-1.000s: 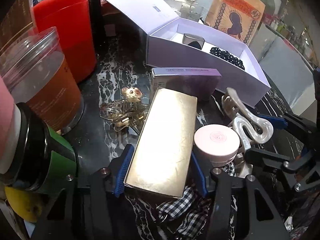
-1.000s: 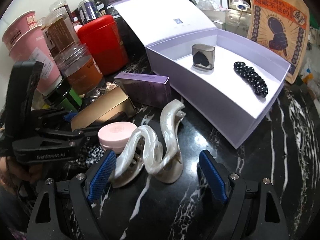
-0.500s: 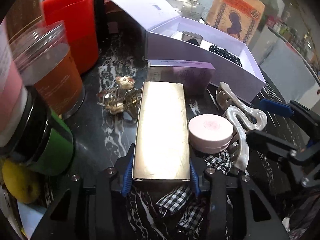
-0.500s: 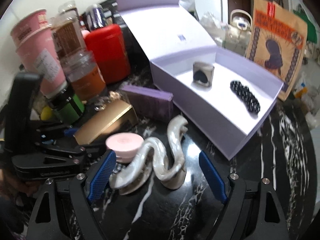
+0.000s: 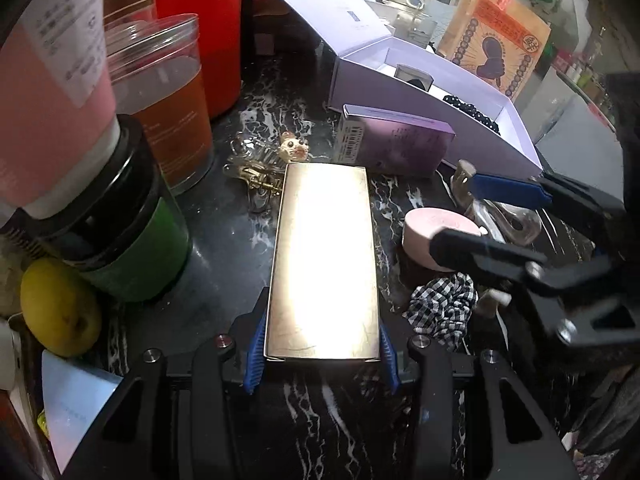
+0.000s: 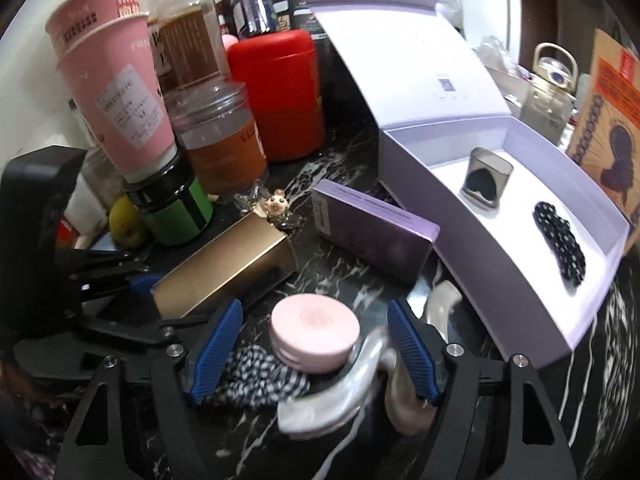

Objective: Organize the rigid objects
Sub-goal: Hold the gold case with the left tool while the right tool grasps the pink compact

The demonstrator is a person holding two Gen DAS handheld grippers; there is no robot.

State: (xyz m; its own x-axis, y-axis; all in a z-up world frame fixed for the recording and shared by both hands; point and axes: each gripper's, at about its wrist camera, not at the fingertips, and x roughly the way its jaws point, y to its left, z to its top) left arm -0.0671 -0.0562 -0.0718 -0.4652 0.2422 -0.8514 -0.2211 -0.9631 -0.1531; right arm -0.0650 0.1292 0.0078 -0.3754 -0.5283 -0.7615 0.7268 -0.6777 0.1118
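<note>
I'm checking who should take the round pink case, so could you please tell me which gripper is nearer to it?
Right. The right gripper straddles the round pink case, its jaws open; the left gripper sits off to the side, shut on the gold box.

left wrist: low, close behind gold box (image 5: 324, 256) | right wrist: low, perhaps further right | shared: purple box (image 6: 500, 216)

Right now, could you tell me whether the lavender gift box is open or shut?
Open: the lavender gift box has its lid tilted back, exposing a heart-marked case and black beaded piece inside.

black marble counter (image 5: 240, 216) bearing lilac box (image 6: 500, 248)
</note>
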